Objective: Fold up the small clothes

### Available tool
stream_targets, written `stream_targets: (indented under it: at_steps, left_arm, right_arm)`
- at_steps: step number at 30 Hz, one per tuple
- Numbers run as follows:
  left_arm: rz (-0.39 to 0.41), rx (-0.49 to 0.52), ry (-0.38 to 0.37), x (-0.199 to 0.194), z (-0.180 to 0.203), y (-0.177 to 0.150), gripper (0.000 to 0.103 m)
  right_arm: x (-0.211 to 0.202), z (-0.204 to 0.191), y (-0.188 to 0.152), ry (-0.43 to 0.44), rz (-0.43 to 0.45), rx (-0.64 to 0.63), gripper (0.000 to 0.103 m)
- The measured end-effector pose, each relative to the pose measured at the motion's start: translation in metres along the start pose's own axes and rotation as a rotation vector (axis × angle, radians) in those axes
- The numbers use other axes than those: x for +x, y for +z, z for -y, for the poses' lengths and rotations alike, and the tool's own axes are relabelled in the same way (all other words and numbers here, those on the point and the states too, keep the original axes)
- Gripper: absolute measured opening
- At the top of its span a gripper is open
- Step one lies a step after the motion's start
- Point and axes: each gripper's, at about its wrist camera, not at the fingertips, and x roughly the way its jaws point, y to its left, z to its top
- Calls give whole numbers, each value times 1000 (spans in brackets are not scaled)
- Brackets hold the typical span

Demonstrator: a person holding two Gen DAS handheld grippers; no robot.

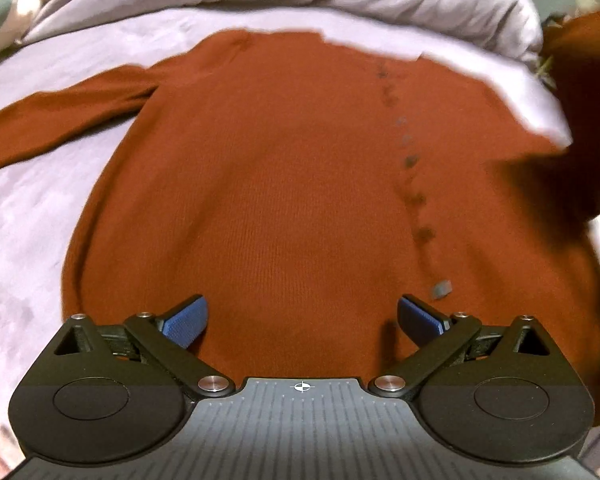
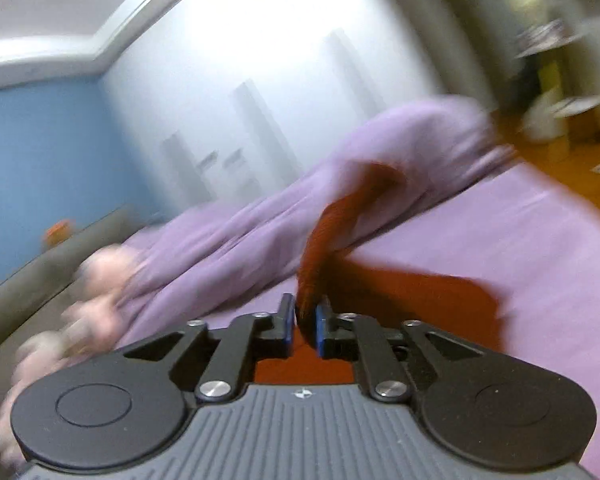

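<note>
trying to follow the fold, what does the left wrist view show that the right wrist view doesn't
Left wrist only: the cardigan body spread flat with its row of buttons, and the left gripper open above it. Right wrist only: the right gripper shut on a lifted sleeve, the blue wall. Both: the same cardigan and purple bedding.

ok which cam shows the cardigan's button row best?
Left wrist view: the button row runs down the spread rust cardigan, blurred but visible. The right wrist view shows no buttons, only a blurred sleeve pinched in the right gripper.
</note>
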Motion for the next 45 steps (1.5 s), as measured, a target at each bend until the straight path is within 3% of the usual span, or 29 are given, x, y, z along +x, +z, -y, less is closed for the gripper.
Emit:
stream_targets:
  at_steps: [1, 9, 11, 13, 15, 20, 22, 23, 26, 30, 33, 36, 40, 43, 45]
  left_arm:
    - [12, -5, -27, -2, -1, 4, 103]
    - [63, -26, -161, 27, 0, 69, 103]
    - [37, -58, -181, 47, -1, 83, 95]
    - [-18, -132, -218, 69, -4, 94, 73]
    - [-62, -211, -262, 87, -9, 99, 71]
    - [-45, -286, -307, 103, -12, 109, 69]
    - [-53, -305, -336, 101, -13, 110, 43]
    - [-70, -307, -355, 102, -12, 109, 36]
    - [-114, -310, -387, 112, -9, 106, 32]
    - [-116, -277, -386, 118, -7, 108, 6]
    - [-109, -254, -403, 114, -4, 114, 6]
    - [-50, -187, -417, 99, 2, 130, 5]
    - [44, -128, -389, 76, -3, 157, 5]
    - [157, -74, -257, 60, -21, 177, 5]
    - [212, -34, -123, 57, -35, 185, 5]
  right_arm:
    - [6, 0, -8, -7, -18, 11, 20]
    - [13, 40, -99, -126, -203, 276, 21]
    - [5, 41, -115, -142, -229, 315, 21]
    - [0, 45, -129, -152, -248, 342, 21]
    - [-3, 49, -132, -159, -261, 345, 21]
    - [-6, 55, -131, -168, -264, 347, 24]
    - [-3, 55, -130, -165, -262, 349, 25]
    - [-4, 56, -129, -164, -259, 347, 25]
    - [2, 55, -128, -157, -253, 350, 26]
    - [10, 54, -131, -158, -258, 355, 26]
    - [12, 52, -130, -163, -265, 343, 26]
    - [14, 51, -123, -180, -262, 306, 27]
    - [20, 55, -108, -227, -230, 251, 27]
    - [24, 58, -97, -263, -207, 217, 27]
    - [29, 61, -89, -277, -199, 199, 27]
